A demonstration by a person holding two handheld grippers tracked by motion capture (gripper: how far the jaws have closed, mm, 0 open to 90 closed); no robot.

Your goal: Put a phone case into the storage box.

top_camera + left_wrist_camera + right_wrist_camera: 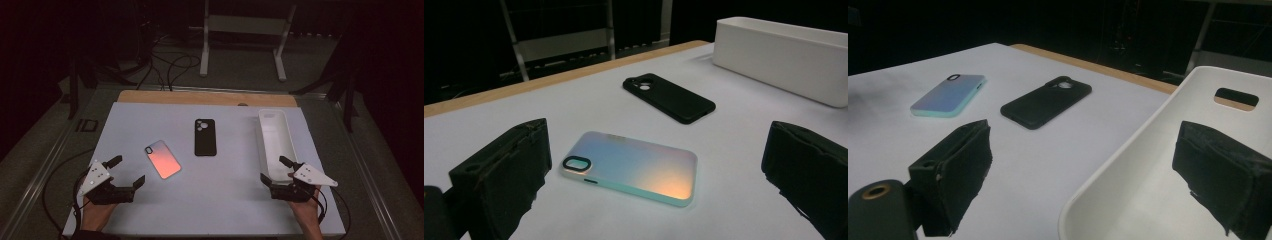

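Note:
An iridescent phone case [162, 158] [631, 167] [948, 94] lies face down on the white table top, left of centre. A black phone case [205, 137] [669, 97] [1046, 101] lies behind and right of it. A long white bin [276, 141] [781, 54] [1148, 185] stands at the right and looks empty. My left gripper [126, 170] [654, 180] rests open near the front left, just short of the iridescent case. My right gripper [275, 170] [1083, 175] is open at the bin's near end, one jaw over the bin, one over the table.
The white table top [225, 190] has a wooden strip [200, 97] along its far edge. Beyond it on the floor are a white stand [245, 40] and cables [170, 65]. A hand holds each gripper at the front edge.

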